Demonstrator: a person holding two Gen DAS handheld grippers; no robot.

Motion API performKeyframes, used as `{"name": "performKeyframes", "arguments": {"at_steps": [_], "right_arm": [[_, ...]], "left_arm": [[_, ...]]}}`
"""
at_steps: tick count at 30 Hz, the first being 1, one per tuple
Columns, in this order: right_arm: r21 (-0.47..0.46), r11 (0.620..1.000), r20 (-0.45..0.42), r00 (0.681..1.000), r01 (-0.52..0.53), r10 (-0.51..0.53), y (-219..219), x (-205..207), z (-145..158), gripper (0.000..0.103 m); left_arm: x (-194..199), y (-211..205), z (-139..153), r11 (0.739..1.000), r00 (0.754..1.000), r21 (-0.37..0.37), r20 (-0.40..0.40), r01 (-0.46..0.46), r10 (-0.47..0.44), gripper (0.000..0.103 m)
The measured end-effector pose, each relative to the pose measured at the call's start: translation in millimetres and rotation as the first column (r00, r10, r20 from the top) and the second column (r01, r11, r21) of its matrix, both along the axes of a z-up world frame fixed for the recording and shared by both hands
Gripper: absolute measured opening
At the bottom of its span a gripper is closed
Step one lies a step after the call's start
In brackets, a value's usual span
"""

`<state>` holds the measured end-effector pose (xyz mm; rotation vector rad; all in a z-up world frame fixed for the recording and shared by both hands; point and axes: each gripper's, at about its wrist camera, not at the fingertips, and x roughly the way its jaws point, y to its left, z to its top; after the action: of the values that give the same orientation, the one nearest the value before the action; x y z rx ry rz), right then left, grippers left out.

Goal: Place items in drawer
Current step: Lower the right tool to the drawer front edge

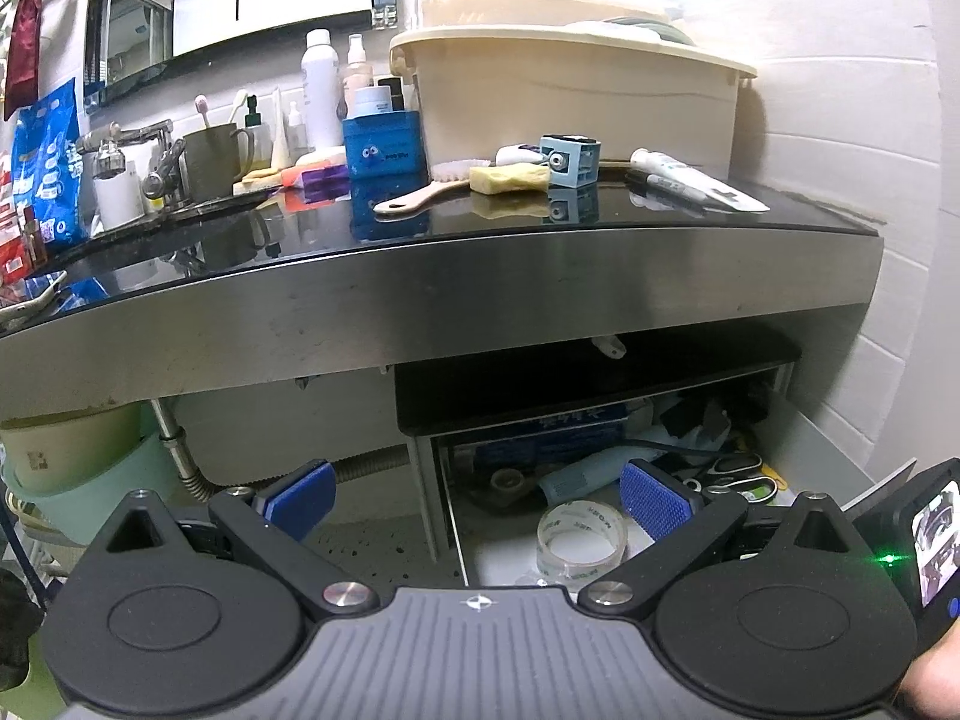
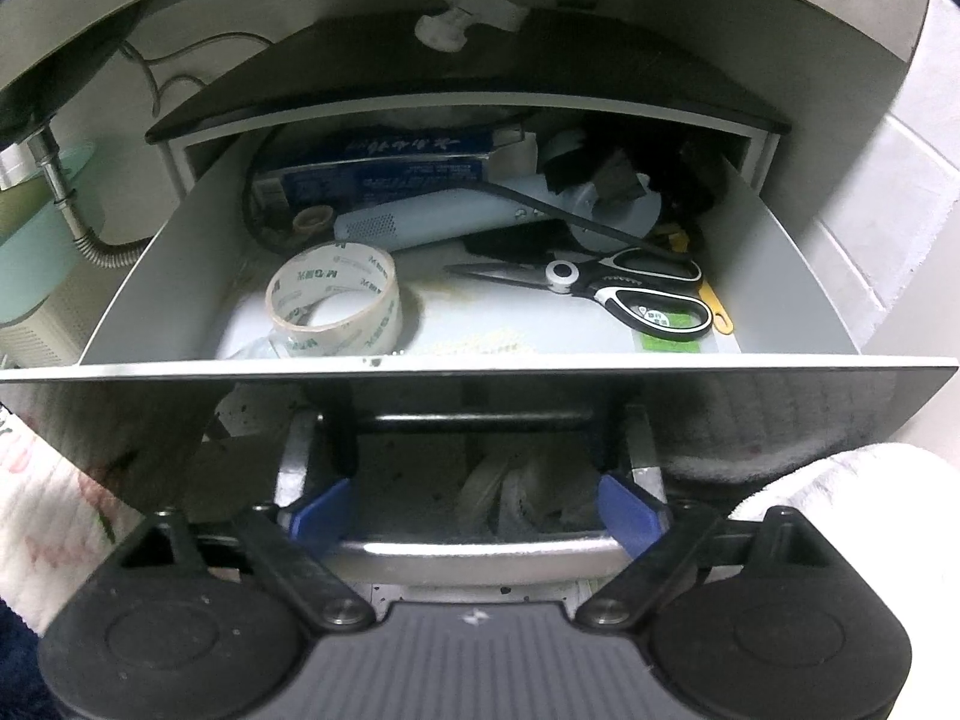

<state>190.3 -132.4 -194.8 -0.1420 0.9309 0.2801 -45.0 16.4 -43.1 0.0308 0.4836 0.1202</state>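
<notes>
My right gripper straddles the open white drawer's chrome bar handle unclenched; my left gripper hangs released, empty; countertop items like the yellow sponge wait; a stray nudge could slide it shut.

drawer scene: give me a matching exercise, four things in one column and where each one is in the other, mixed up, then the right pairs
Things:
1. clear roll of tape
2. black-and-white scissors
3. yellow sponge
4. right hand-held gripper

Places:
A. on the black countertop
B. left front of the open drawer
C. open around the drawer's metal handle
D. right side of the drawer floor

Pairs: 1-B, 2-D, 3-A, 4-C
</notes>
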Motion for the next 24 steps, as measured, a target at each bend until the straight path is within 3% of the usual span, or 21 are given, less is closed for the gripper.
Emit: {"name": "performKeyframes", "arguments": {"at_steps": [24], "right_arm": [[0.003, 1.000, 0.016, 1.000, -0.013, 0.013, -2.3, 6.7, -6.0, 0.095]], "left_arm": [[1.2, 1.0, -2.9, 1.000, 1.000, -0.005, -0.016, 0.004, -0.004, 0.102]]}}
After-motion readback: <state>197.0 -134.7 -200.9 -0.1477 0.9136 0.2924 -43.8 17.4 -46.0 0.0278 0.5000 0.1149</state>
